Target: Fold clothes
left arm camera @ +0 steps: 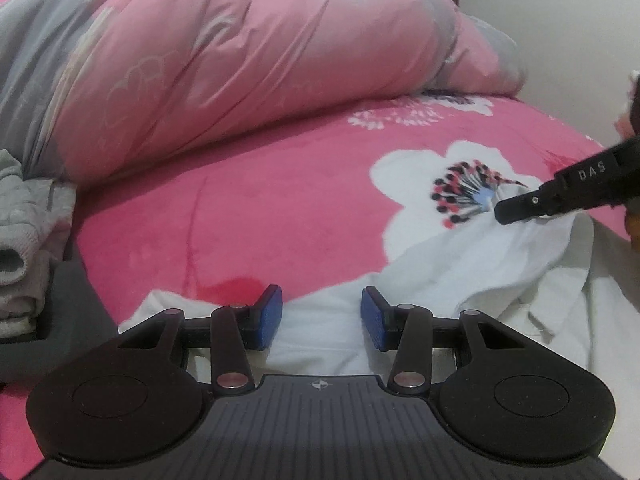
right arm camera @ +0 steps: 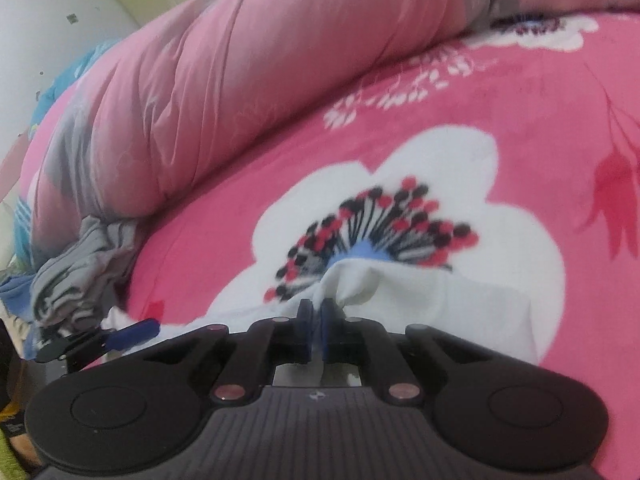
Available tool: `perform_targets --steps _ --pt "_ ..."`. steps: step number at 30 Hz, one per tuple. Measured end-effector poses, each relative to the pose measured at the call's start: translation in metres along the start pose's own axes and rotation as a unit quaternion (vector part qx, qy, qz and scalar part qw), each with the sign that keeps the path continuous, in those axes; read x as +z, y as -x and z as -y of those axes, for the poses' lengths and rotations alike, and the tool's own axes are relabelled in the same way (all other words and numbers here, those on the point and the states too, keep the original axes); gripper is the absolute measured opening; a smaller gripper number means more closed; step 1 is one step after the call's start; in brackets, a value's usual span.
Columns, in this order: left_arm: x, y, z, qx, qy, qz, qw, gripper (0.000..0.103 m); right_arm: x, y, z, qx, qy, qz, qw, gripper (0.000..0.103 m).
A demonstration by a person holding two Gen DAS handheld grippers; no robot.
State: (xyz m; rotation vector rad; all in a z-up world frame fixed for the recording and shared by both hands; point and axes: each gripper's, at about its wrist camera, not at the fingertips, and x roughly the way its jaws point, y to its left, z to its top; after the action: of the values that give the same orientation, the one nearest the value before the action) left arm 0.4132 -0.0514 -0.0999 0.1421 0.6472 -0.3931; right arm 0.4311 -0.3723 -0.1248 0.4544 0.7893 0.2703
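A white garment (left arm camera: 500, 264) lies crumpled on the pink flowered blanket (left arm camera: 240, 220). In the left wrist view my left gripper (left arm camera: 322, 312) hovers over the garment's near edge, its blue pads (left arm camera: 272, 316) standing apart with nothing pinched. My right gripper (left arm camera: 504, 214) comes in from the right with a fold of the white cloth at its tip. In the right wrist view my right gripper (right arm camera: 316, 312) is shut on a bunched corner of the white garment (right arm camera: 440, 304), which bulges out just past the pads. My left gripper (right arm camera: 120, 336) shows at the far left there.
A rolled pink and grey duvet (left arm camera: 240, 60) runs along the back of the bed. Grey clothes (left arm camera: 24, 240) are piled at the left edge, and a grey striped cloth (right arm camera: 80, 264) lies beside the duvet's end. A pale wall (left arm camera: 580, 40) stands behind.
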Motion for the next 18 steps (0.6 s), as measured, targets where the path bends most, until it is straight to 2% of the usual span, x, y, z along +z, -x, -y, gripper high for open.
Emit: perform_targets --steps 3,5,6,7,9,12,14,16,17,18 --pt "0.002 0.005 -0.005 -0.008 0.014 0.001 0.9999 0.044 -0.001 -0.001 0.004 -0.005 -0.009 -0.001 1.0 0.006" --pt "0.003 0.016 -0.009 -0.016 0.021 0.011 0.9996 0.044 0.002 0.01 0.004 -0.008 -0.016 -0.01 1.0 0.014" --pt "0.004 0.023 -0.011 -0.019 0.023 0.02 0.9993 0.045 0.003 0.02 0.002 -0.012 -0.01 -0.007 1.0 0.025" --pt "0.005 0.031 -0.012 -0.022 0.025 0.028 0.999 0.045 0.003 0.031 -0.001 -0.017 -0.003 -0.003 1.0 0.028" --pt "0.009 0.04 -0.012 -0.031 0.024 0.041 0.9984 0.045 0.003 0.05 -0.007 -0.015 0.012 0.007 1.0 0.028" --pt "0.01 0.05 0.004 -0.058 -0.009 0.045 0.9972 0.045 -0.001 0.07 -0.022 0.011 0.041 0.016 0.999 0.028" --pt "0.002 0.049 0.023 -0.079 -0.053 0.028 0.9951 0.045 -0.014 0.066 -0.033 0.014 0.074 0.003 0.997 0.028" --pt "-0.013 0.042 0.045 -0.07 -0.123 -0.006 0.9899 0.045 -0.031 0.055 -0.043 0.006 0.115 -0.016 0.993 0.028" --pt "-0.022 0.037 0.054 -0.05 -0.158 -0.019 0.9859 0.045 -0.041 0.047 -0.046 -0.009 0.133 -0.031 0.991 0.028" --pt "-0.026 0.038 0.056 -0.044 -0.167 -0.009 0.985 0.045 -0.051 0.037 -0.047 -0.028 0.15 -0.047 0.987 0.026"
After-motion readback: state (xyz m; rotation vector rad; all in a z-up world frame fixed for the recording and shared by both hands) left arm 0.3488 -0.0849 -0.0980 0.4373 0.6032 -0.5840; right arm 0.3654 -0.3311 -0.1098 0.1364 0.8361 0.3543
